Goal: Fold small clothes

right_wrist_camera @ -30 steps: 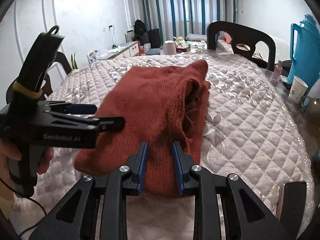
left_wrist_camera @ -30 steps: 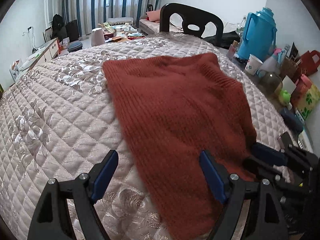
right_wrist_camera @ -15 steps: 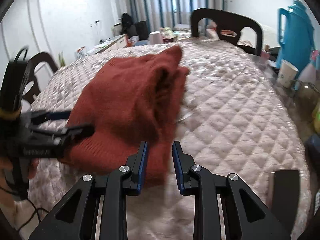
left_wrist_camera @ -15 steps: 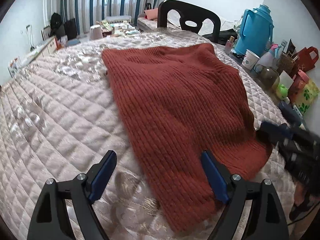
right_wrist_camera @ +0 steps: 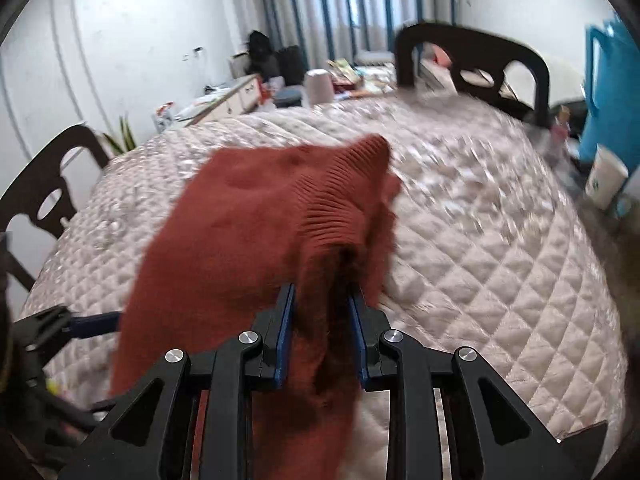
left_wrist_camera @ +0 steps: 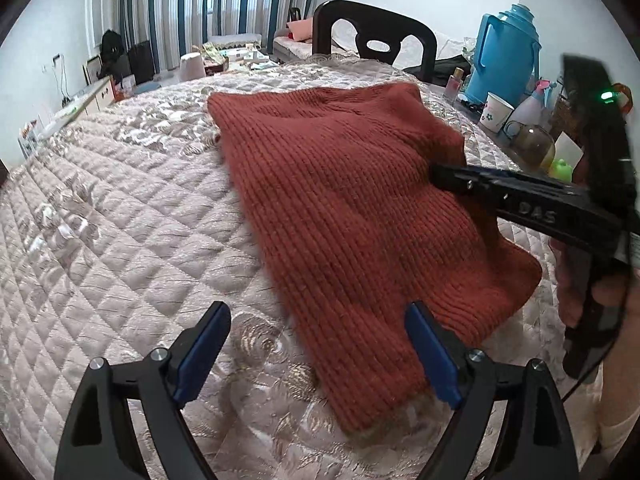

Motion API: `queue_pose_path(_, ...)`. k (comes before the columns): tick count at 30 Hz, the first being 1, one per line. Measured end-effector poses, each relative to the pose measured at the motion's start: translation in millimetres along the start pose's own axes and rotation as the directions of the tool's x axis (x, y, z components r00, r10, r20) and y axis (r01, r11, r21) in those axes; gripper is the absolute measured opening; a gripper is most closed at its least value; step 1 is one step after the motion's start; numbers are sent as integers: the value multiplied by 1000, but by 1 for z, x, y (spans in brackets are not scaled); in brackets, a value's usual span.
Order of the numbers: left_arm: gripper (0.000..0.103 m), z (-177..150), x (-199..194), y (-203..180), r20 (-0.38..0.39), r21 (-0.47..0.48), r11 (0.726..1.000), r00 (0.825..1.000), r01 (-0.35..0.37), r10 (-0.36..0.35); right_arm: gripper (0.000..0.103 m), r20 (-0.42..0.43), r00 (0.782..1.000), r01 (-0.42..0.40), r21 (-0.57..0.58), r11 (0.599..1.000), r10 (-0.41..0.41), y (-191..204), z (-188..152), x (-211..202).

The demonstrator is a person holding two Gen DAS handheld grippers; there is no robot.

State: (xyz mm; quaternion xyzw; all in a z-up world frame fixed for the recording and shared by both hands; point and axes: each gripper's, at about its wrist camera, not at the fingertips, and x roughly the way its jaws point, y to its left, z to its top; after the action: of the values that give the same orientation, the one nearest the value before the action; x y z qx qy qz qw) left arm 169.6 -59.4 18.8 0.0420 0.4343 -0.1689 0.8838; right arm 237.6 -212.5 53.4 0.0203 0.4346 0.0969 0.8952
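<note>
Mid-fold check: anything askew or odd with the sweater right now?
The red knit sweater lies askew on the quilted cover, its near corner under the opening left gripper. The right gripper pinches a bunched edge, lifting a rumpled fold.

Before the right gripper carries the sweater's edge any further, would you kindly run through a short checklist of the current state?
1. Right gripper pinching the red sweater: ok, knit bunched between its pads.
2. Left gripper free of fabric: ok, jaws wide and opening, only the near edge lies between them.
3. Sweater flat on the quilted cover: not ok, the right side is lifted.
4. Paper cup clear of the sweater: ok.
5. Fold line aligned: cannot tell, the right wrist view is blurred.
</note>
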Motion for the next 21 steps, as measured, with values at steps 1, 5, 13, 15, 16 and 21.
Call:
queue_pose_path(1,91,0,0,-1,2,6,1000,1000,-7,7,28,-5,1000,-16,20,1000,16,-5,-1,0)
queue_pose_path(5,93,-3,-5,-10,35,54,995,996,-83,81,28,31,999,8,-19,1000,-7,4,13,-17)
queue_pose_path(13,93,-6,-10,-15,52,84,991,993,-107,103,28,-1,999,32,2,999,-32,8,63,14)
queue_pose_path(15,93,-7,-12,-15,56,96,989,993,-111,106,28,-34,998,55,-2,998,-55,5,61,29)
queue_pose_path(16,93,-6,-11,-15,54,95,990,994,-105,100,28,-39,997,67,-5,998,-67,3,59,32)
queue_pose_path(21,93,-6,-10,-14,41,82,993,996,-87,83,28,-40,993,109,4,994,-109,-11,58,35)
